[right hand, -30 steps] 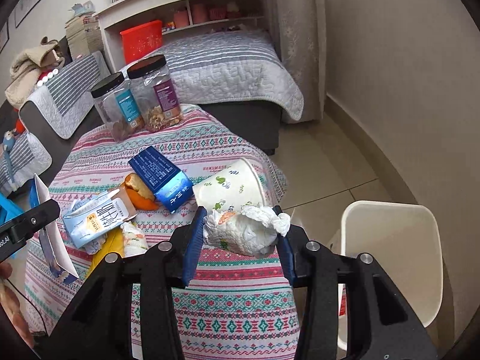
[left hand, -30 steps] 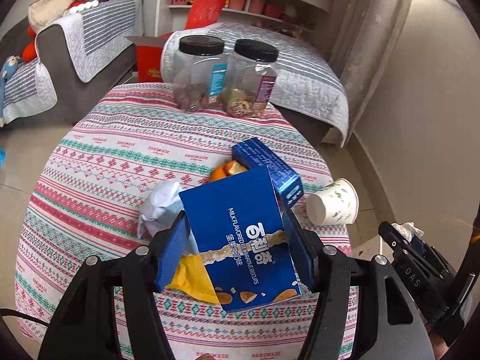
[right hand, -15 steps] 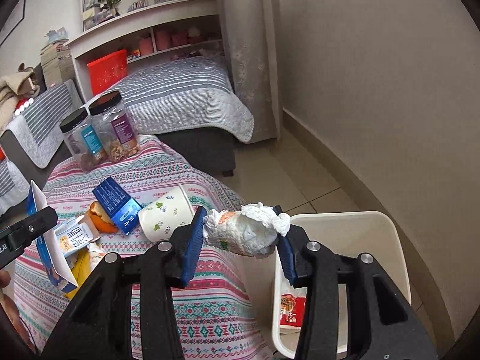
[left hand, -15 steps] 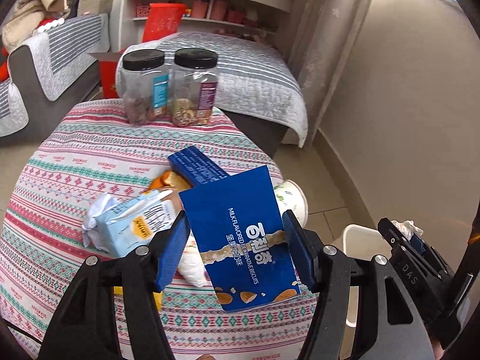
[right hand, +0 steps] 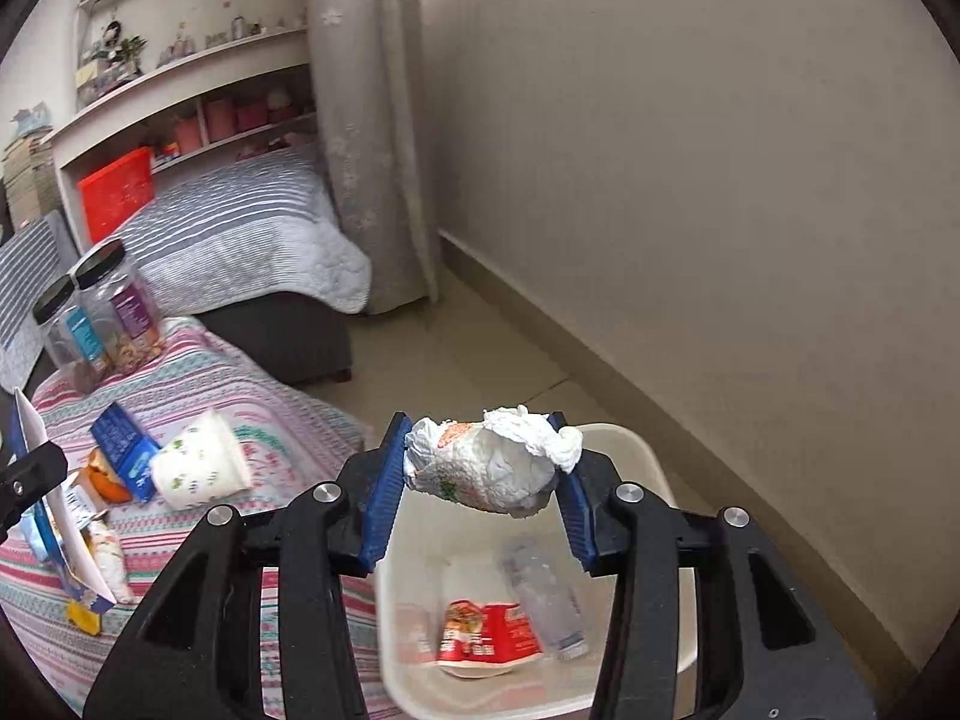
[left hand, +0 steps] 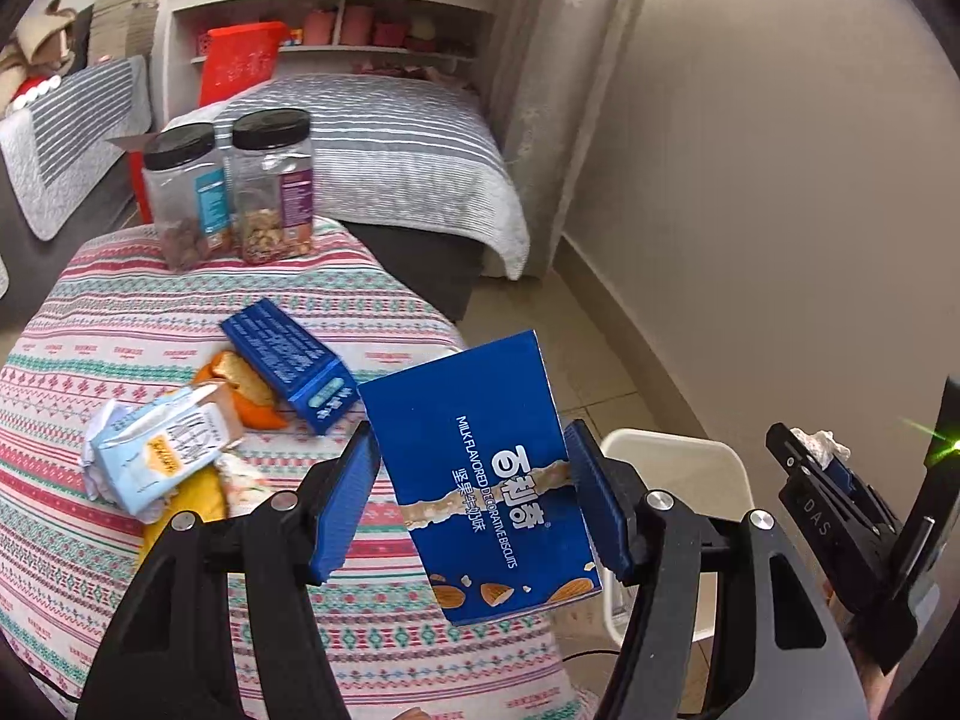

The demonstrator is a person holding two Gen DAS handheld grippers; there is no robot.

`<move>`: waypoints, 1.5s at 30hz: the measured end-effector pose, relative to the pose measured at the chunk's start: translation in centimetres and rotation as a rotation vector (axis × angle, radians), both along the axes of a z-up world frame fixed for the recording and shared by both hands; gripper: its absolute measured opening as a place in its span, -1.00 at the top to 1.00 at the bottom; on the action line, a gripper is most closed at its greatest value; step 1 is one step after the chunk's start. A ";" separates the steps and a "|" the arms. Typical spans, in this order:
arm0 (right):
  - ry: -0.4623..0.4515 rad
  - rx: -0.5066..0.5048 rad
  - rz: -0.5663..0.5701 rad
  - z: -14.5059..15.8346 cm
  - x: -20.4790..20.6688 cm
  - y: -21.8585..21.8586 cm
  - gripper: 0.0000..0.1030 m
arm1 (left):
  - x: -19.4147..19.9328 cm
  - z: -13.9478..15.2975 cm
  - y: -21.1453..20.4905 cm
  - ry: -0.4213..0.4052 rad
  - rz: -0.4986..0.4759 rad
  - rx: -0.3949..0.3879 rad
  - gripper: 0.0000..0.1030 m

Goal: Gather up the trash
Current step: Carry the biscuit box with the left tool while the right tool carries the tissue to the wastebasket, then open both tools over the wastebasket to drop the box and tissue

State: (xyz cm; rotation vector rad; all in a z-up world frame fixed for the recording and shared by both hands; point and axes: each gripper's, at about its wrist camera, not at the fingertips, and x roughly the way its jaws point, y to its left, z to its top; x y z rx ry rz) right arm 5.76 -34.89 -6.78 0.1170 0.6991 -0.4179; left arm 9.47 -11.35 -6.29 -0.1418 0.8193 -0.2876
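Note:
My left gripper is shut on a flat blue biscuit box and holds it over the table's right edge, near the white trash bin. My right gripper is shut on a crumpled white paper wad and holds it above the open bin, which holds a red wrapper and a clear plastic piece. On the table lie a second blue box, a light blue carton, orange peel, a yellow wrapper and a tipped paper cup.
The round table has a striped patterned cloth. Two black-lidded snack jars stand at its far edge. A sofa with a grey quilt is behind, a beige wall to the right, tiled floor between.
Both grippers have moved right, off the table toward the bin. The paper wad now hangs over the bin opening, and the biscuit box is at the table's right edge.

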 end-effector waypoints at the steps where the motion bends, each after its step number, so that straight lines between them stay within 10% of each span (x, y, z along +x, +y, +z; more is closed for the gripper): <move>1: 0.000 -0.004 -0.013 0.0 -0.3 -0.4 0.14 | -0.2 -0.1 -0.7 -0.002 -0.014 0.001 -0.21; 8: -0.019 -0.024 -0.101 0.5 -2.6 -3.7 0.05 | -1.2 -0.3 -5.7 -0.011 -0.112 -0.016 -0.21; 18: -0.113 -0.061 -0.228 2.0 -5.9 -6.4 -0.75 | -1.6 -1.6 -11.5 0.021 -0.198 -0.035 -0.21; 45: -0.162 -0.095 -0.311 2.9 -7.4 -7.0 -0.86 | -1.2 -2.7 -12.8 0.017 -0.229 -0.009 -0.46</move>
